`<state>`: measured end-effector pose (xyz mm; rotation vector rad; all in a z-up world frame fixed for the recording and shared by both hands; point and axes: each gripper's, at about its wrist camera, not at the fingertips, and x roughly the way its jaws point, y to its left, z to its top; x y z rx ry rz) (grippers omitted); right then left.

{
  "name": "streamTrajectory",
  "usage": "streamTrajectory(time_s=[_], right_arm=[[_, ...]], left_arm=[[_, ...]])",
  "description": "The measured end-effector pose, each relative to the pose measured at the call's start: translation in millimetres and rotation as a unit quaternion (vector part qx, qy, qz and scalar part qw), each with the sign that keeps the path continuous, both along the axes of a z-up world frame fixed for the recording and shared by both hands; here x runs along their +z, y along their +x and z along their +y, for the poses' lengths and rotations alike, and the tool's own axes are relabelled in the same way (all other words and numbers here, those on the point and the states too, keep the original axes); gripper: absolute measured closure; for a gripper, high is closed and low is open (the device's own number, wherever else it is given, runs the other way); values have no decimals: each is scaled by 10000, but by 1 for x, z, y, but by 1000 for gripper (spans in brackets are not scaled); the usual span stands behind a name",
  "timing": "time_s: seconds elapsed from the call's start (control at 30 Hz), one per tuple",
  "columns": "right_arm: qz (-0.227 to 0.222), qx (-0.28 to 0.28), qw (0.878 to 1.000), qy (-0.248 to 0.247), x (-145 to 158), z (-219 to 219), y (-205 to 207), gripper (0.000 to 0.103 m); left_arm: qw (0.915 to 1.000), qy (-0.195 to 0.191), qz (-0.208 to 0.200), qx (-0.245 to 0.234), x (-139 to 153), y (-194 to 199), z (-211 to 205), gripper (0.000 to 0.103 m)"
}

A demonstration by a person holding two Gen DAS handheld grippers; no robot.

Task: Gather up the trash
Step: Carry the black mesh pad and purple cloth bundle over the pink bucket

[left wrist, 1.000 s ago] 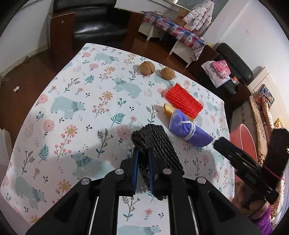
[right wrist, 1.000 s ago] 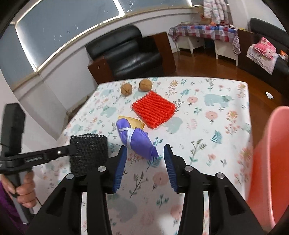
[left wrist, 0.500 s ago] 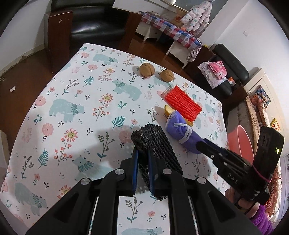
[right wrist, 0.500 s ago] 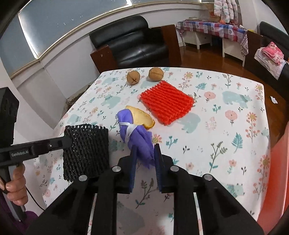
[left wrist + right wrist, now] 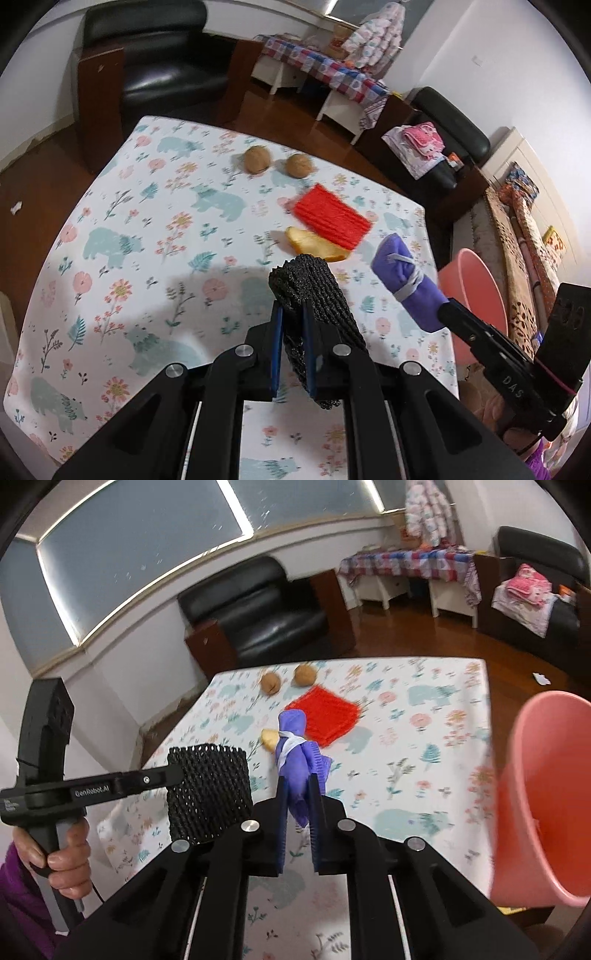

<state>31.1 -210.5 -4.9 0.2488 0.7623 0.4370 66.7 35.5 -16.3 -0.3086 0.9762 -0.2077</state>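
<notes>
Right wrist view | our right gripper fingers clamp purple bundle, upright | pink bin just right, nearest | left gripper fingers grip black mesh

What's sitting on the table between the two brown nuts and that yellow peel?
The red foam net lies between the nuts and the yellow peel; the left wrist view shows it best, its near edge overlapping the peel.

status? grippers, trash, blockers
Left gripper shut on black foam net. Right gripper just closed on purple bundle, lifted. Pink bin unobstructed.
</notes>
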Motion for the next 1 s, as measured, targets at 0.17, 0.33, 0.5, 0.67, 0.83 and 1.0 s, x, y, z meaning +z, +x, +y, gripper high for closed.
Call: streamTrajectory(time_s=[0.17, 0.33, 0.5, 0.67, 0.83, 1.0], right_arm=[[-172, -442, 9988, 90, 11, -32, -16, 92], [-278, -938, 9951, 140, 17, -66, -27, 92], [-354, -1359, 9899, 168, 20, -96, -40, 92], [-452, -1639, 9853, 173, 23, -117, -48, 92], [-493, -1876, 9809, 162, 22, -133, -55, 92], [-512, -2129, 9756, 160, 20, -152, -61, 92]], left_arm=[[9994, -6, -227, -273, 17, 1, -26, 94], [9973, -8, -433, -597, 32, 4, -57, 94], [9933, 94, -672, -931, 47, 2, -93, 94], [9891, 118, -861, -1185, 61, 3, -121, 94], [9851, 97, -1005, -1394, 72, 4, -148, 94], [9801, 147, -1098, -1647, 77, 5, -180, 94]])
